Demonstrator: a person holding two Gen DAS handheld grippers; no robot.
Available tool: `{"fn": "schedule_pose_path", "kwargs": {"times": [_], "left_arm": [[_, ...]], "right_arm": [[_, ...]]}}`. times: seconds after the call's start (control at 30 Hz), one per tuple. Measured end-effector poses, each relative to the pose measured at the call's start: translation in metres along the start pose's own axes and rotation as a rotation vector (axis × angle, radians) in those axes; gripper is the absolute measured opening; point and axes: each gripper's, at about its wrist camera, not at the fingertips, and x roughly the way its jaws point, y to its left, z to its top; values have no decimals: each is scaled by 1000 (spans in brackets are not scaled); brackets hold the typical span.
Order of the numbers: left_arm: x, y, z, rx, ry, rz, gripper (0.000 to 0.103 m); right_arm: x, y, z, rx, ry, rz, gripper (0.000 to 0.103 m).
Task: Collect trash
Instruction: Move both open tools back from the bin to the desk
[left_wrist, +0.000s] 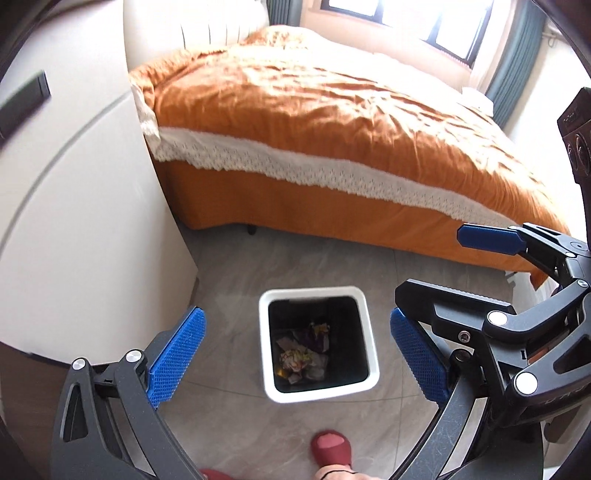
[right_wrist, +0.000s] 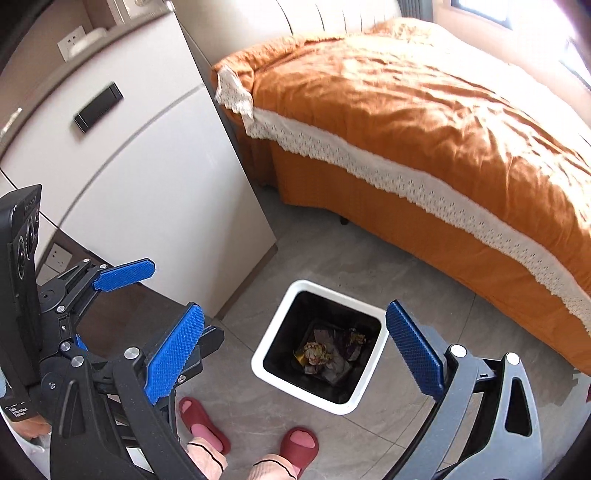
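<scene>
Both grippers hang over a white-rimmed trash bin (left_wrist: 318, 390) on the grey tile floor (left_wrist: 229, 266). The left gripper (left_wrist: 295, 360) stands with jaws spread wide, nothing between its blue pads (left_wrist: 176, 352). The right gripper (right_wrist: 293, 356) is likewise spread wide and empty. Crumpled wrappers and paper (right_wrist: 327, 354) lie at the bin's dark bottom. An orange-covered bed (left_wrist: 314, 122) stands on the far side, a white cabinet (right_wrist: 147, 177) to the left, red slippers (right_wrist: 298, 445) at the near edge
</scene>
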Motion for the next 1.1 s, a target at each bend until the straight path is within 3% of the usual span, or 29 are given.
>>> {"fn": "schedule_pose_path", "kwargs": {"times": [0.4,0.67,1.1], "left_arm": [[-105,15,31,-39,-108,49,98],[-187,47,50,-69,-214,148,98],[-312,165,39,-257,-347,379,98]], "right_arm": [[-94,48,43,-36,-124,8,98],[-157,101,83,-113,-269,55,98],[-184,227,144,-299,-370,189,98]]}}
